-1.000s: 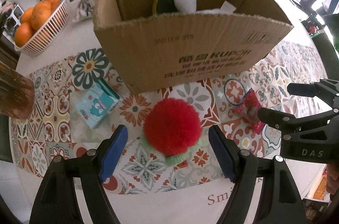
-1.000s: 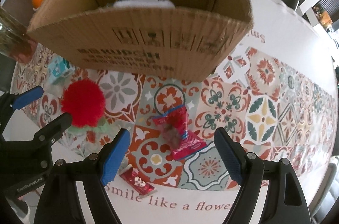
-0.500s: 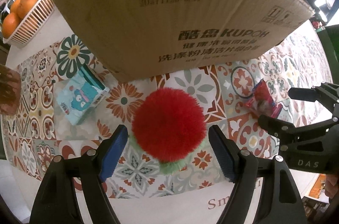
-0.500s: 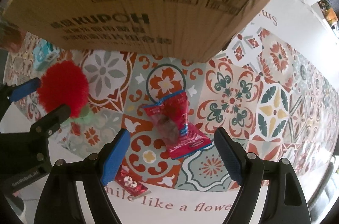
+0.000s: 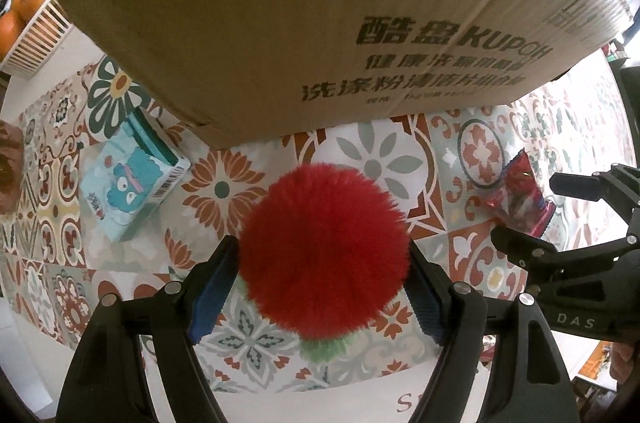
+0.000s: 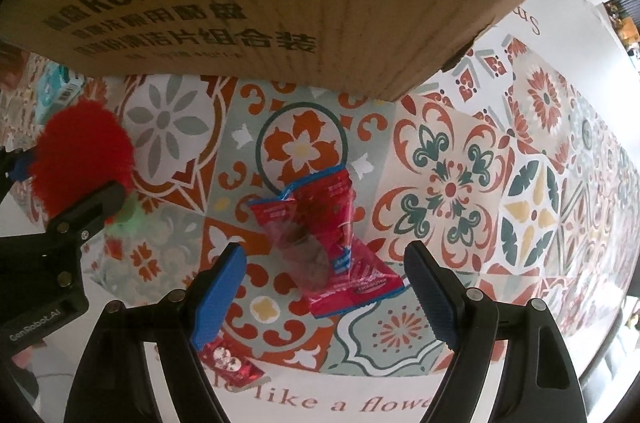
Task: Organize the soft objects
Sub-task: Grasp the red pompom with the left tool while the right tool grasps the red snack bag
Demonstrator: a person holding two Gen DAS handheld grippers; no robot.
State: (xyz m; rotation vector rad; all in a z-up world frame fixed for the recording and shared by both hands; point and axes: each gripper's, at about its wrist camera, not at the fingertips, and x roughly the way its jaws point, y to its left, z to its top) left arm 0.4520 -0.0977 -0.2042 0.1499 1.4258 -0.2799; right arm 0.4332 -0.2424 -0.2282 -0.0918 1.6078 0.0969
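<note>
Over the patterned desk (image 6: 460,183), you have lowered both tools: the left hand-held gripper (image 5: 322,287) now straddles the red pompom (image 5: 324,251), the right hand-held gripper (image 6: 326,293) the red snack packet (image 6: 332,247), jaws apart on both. Grasping looks next. The cardboard box (image 5: 280,23) looms just behind; a tissue pack (image 5: 128,187) lies aside.

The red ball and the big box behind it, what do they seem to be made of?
The red ball looks like a soft pompom of fine synthetic fibres: its outline is fuzzy, its surface matte. The big box looks like plain brown corrugated cardboard, unglossed, with ribbed lines at one end and printed black lettering.
</note>
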